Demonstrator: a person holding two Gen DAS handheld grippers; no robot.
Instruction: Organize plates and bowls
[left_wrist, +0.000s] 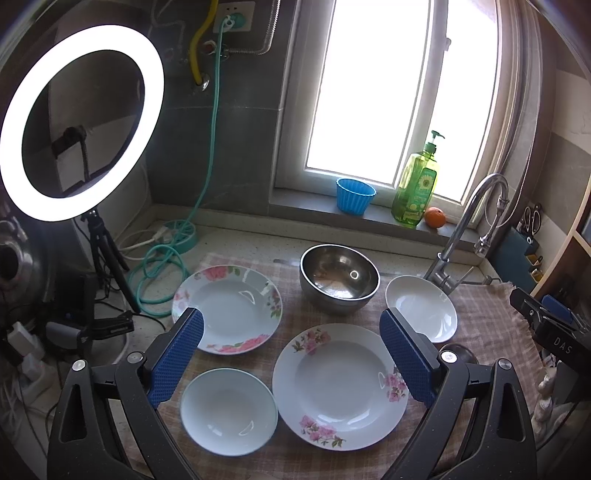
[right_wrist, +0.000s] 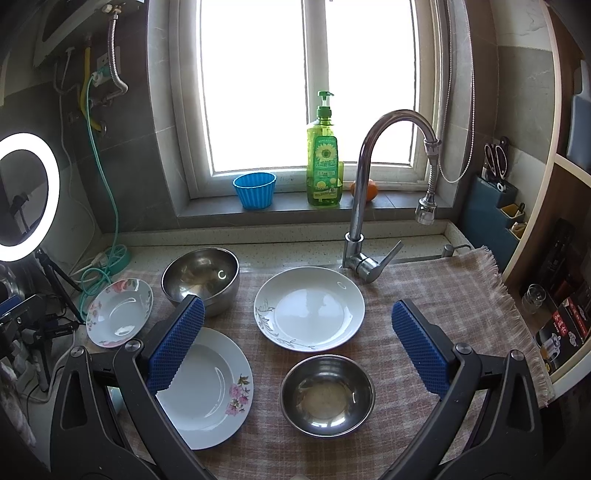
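Observation:
On a checked cloth (left_wrist: 288, 310) lie two pink-flowered plates, one far left (left_wrist: 227, 308) and one near centre (left_wrist: 340, 386), a small plain white bowl (left_wrist: 229, 410), a white plate with a grey leaf pattern (right_wrist: 309, 308), a large steel bowl (left_wrist: 339, 277) and a small steel bowl (right_wrist: 327, 395). My left gripper (left_wrist: 293, 356) is open and empty above the dishes. My right gripper (right_wrist: 297, 347) is open and empty, hovering between the leaf plate and the small steel bowl.
A tap (right_wrist: 373, 192) stands at the back. On the windowsill are a blue cup (right_wrist: 255, 190), a green soap bottle (right_wrist: 323, 162) and an orange (left_wrist: 435, 217). A ring light (left_wrist: 79, 122) on a tripod and cables stand at the left. A knife holder (right_wrist: 495, 206) is at the right.

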